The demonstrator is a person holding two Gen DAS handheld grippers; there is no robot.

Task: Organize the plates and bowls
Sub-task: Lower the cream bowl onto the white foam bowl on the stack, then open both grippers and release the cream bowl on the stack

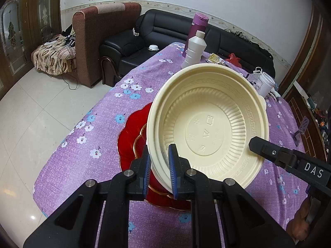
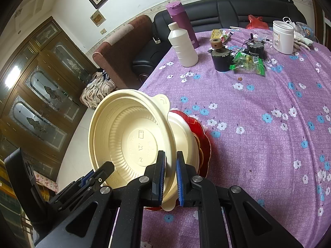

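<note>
A cream plastic bowl (image 1: pixel 209 124) is held tilted above a red scalloped plate (image 1: pixel 129 140) on the purple floral tablecloth. My left gripper (image 1: pixel 159 165) is shut on the bowl's near-left rim. My right gripper (image 2: pixel 170 175) is shut on the opposite rim of the same bowl (image 2: pixel 132 136); its finger shows at the right in the left wrist view (image 1: pixel 269 150). In the right wrist view a second cream bowl (image 2: pixel 186 136) lies under the held one, on the red plate (image 2: pixel 203 142).
At the table's far end stand a white bottle (image 2: pixel 183 45), a purple flask (image 2: pixel 182 20), a white jar (image 2: pixel 283 37), black cylindrical parts (image 2: pixel 222 59) and green packets (image 2: pixel 248 62). Black sofa (image 1: pixel 165 33), brown armchair and the table's left edge lie beyond.
</note>
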